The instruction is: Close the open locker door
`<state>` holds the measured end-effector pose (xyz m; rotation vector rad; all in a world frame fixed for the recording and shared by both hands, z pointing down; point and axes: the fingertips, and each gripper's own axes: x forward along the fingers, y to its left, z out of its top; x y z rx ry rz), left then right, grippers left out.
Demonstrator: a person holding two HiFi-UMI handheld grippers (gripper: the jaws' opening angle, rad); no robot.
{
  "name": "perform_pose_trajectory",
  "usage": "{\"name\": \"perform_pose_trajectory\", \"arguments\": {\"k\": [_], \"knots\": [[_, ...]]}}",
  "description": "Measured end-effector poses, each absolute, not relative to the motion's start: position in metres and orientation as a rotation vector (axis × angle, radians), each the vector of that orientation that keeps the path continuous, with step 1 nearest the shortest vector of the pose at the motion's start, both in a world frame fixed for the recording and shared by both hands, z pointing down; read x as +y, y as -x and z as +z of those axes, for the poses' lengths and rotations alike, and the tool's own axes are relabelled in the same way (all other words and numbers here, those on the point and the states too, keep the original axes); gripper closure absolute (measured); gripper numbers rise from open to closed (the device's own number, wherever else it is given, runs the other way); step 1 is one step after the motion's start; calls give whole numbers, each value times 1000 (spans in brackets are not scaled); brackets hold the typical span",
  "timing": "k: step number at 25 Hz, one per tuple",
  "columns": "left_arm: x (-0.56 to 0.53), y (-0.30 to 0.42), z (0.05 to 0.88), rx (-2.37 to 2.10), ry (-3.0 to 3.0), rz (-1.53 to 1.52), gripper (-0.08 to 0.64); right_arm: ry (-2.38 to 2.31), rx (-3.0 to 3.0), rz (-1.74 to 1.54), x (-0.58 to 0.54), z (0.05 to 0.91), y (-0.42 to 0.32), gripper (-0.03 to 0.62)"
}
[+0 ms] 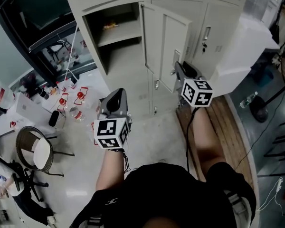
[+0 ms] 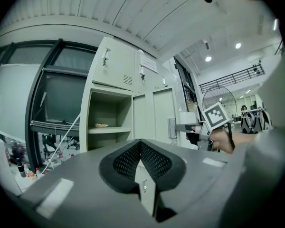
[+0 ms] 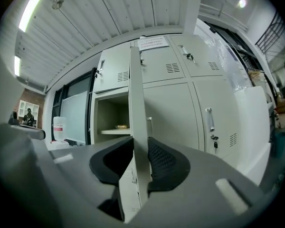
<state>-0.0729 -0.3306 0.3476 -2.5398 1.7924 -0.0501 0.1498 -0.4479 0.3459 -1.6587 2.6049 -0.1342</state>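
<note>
Far left in the head view, at 9 o'clock, there's a round chair, with red-capped bottles on the floor at its 1 o'clock.

The left gripper hangs mid-frame, well clear of the lockers. In its own view the pads meet at the tips with nothing between them, so it's closed and empty.

At 12 o'clock from it I see the open compartment. A small yellowish item sits on its shelf, and I can't tell what it is.

The locker door stands swung out at 3 o'clock of that compartment, edge-on toward me.

The right gripper is at the door's free edge by the handle, at 2 o'clock from the left one. In the right gripper view the door edge runs straight between the jaws, with a pad pressed on each face. It's clamped on the door.
</note>
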Motion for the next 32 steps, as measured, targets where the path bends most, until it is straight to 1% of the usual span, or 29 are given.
{"name": "perform_pose_trajectory", "arguments": {"k": [1,9,27,32], "knots": [[-330,74,348,1797,2541,-49,560,1668,2602,-127,-447,347,-150,486],[-326,83,353,1827,2538,-42,560,1572,2673,-121,-433,346,-125,488],[-308,131,359,1919,2480,-52,560,1374,2841,-70,-403,347,-19,466],[-304,149,357,1941,2448,-59,560,1270,2870,-139,-403,348,21,472]]}}
